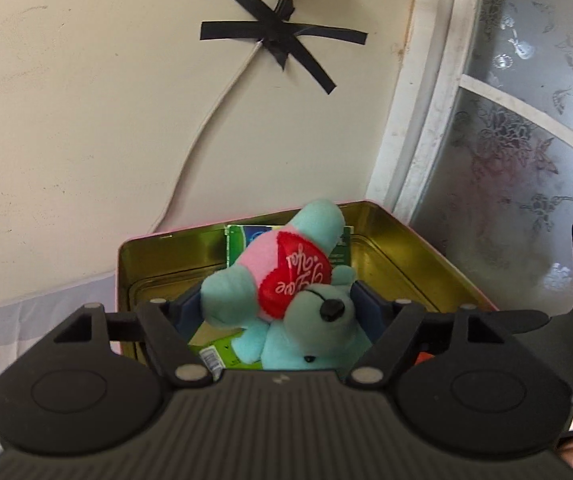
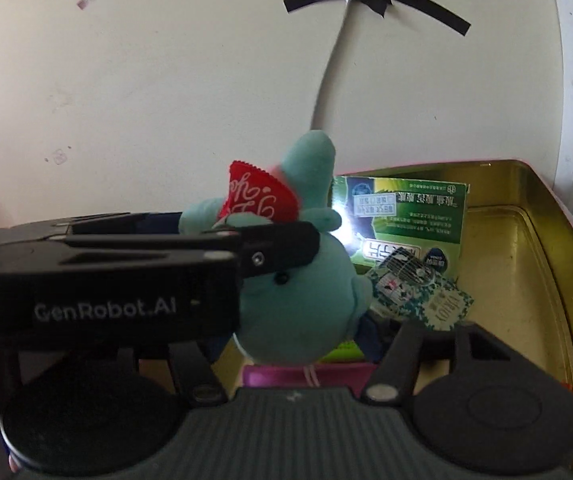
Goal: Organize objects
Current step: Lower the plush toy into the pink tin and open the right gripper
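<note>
Left tool (image 1: 274, 312): its two fingers stand to either side of the teddy bear (image 1: 286, 300), pressed against the plush at head and body level. The jaws are closed on the bear, which fills the gap between them.

The bear is teal with a pink belly and a red heart (image 1: 294, 276) stitched to its chest. It hangs upside down: head toward the camera, one leg pointing up and away. The heart's lettering reads inverted in the left wrist view.

Position: the bear is held over the open tin box (image 1: 390, 248), gold inside with a pink outer rim. Whether the bear touches the tin's floor cannot be told.

Inside the tin, a green carton (image 2: 410, 216) leans against the back wall, directly behind the bear. A small patterned packet (image 2: 426, 292) lies in front of the carton, just beside the bear's head on the right.

Right tool (image 2: 298, 340): the bear's head sits between its fingers, low in the right wrist view. The left tool's body crosses that view from the left and hides one side, so I cannot tell whether the right tool grips the bear or merely brackets it.

Background: cream wall, a cable (image 1: 202, 136) fixed with crossed black tape (image 1: 282, 36), and a frosted patterned window (image 1: 526, 120) on the right.
</note>
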A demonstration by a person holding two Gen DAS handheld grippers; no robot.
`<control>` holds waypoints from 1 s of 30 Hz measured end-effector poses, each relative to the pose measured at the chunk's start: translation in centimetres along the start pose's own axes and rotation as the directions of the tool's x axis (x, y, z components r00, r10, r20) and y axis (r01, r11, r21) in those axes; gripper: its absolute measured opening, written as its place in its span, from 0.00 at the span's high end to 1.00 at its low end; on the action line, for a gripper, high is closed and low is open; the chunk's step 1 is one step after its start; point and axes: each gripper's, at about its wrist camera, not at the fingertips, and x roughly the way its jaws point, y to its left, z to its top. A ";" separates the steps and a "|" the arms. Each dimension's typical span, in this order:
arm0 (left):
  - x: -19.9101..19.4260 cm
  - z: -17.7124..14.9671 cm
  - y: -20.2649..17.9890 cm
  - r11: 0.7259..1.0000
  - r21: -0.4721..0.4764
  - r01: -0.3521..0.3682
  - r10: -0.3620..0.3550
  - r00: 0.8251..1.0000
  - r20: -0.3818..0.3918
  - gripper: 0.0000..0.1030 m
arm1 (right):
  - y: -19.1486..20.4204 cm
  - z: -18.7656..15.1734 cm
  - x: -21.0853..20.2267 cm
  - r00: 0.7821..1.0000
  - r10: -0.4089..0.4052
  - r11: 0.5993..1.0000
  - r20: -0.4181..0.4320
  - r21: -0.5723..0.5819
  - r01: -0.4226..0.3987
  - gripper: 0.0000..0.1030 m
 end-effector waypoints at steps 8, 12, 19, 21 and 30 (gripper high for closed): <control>-0.3 -1.3 -0.8 0.990 0.035 -0.136 0.135 0.990 0.036 0.14 | 0.3 -1.5 0.6 0.998 -0.067 0.997 0.007 -0.026 0.067 0.17; -1.6 -1.6 -0.8 0.986 0.036 -0.163 0.161 0.986 0.044 0.14 | 0.4 -2.7 -0.9 0.993 -0.108 0.993 0.041 -0.042 0.109 0.13; -4.7 -2.9 -1.5 0.983 0.026 -0.181 0.179 0.982 0.062 0.14 | 1.1 -4.1 -4.7 0.989 -0.115 0.993 0.095 -0.013 0.116 0.13; -5.6 -3.6 -1.9 0.983 0.028 -0.183 0.181 0.981 0.065 0.14 | 1.5 -4.8 -5.6 0.988 -0.117 0.993 0.102 -0.011 0.119 0.13; -10.3 -6.8 -2.3 0.986 0.016 -0.168 0.166 0.983 0.082 0.14 | 4.1 -8.9 -10.4 0.970 -0.138 0.988 0.199 -0.044 0.149 0.13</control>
